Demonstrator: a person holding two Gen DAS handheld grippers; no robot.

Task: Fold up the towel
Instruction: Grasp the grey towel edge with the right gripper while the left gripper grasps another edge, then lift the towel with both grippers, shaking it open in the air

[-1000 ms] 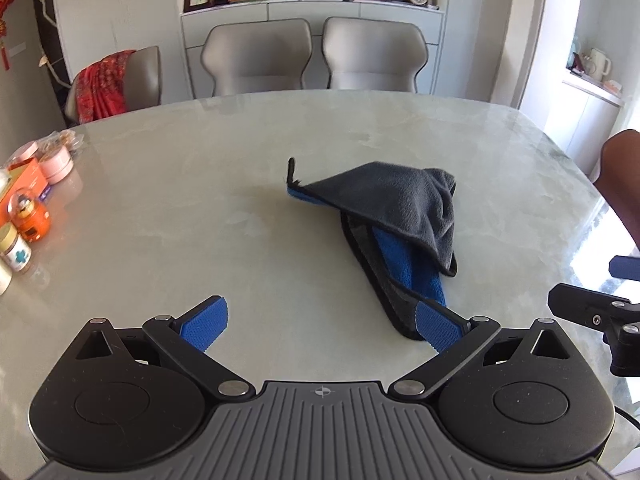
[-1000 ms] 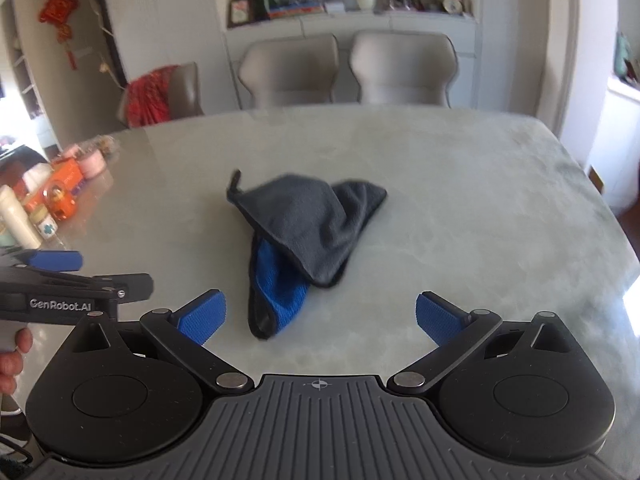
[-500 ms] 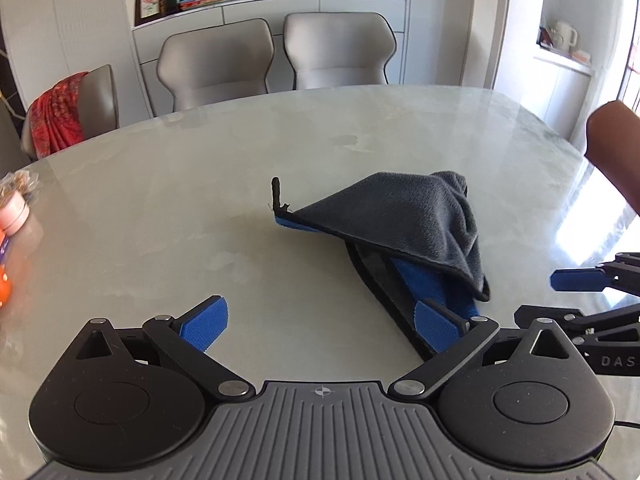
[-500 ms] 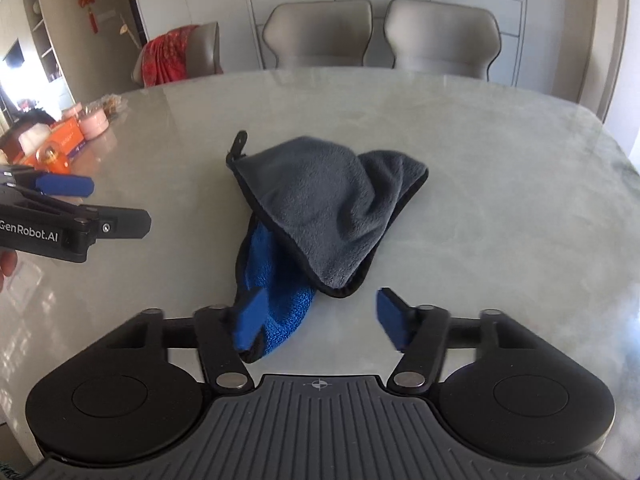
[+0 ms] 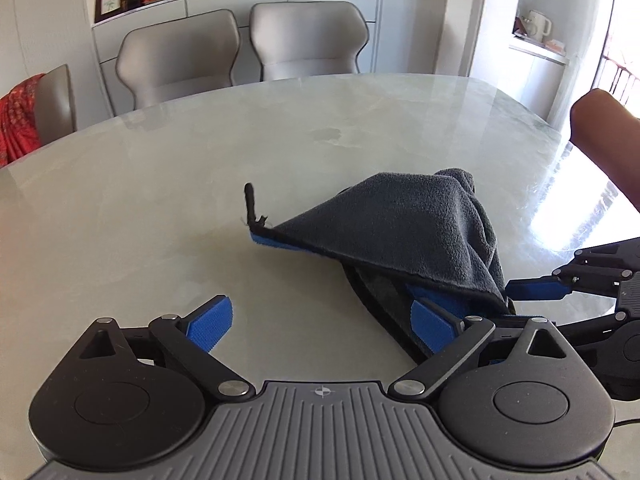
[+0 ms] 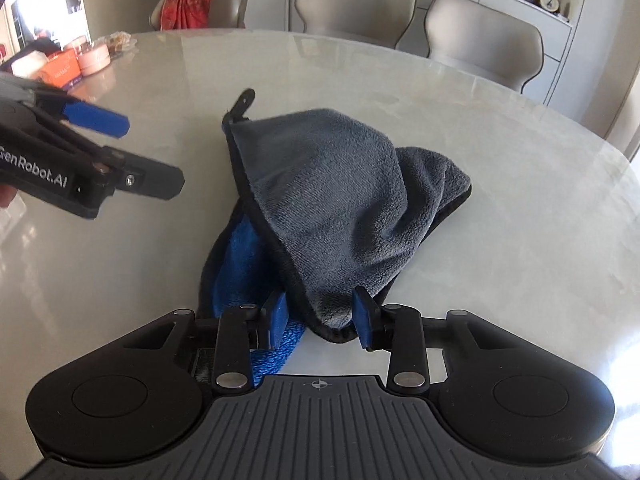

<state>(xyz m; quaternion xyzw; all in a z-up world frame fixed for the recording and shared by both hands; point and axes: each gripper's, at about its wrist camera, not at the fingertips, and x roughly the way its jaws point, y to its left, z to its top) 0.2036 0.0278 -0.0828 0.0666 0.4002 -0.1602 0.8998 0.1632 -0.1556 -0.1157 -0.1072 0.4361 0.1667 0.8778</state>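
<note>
Towel (image 6: 340, 200): grey over blue, lying crumpled mid-desk (image 6: 520, 160). Right gripper (image 6: 320, 316): fingers narrowing around the near grey corner, not yet clenched. Left gripper (image 5: 322, 322): fingers spread wide, holding nothing, hovering beside the towel's left edge. Advice: be pinching one hemmed layer only, lifting gently.
</note>
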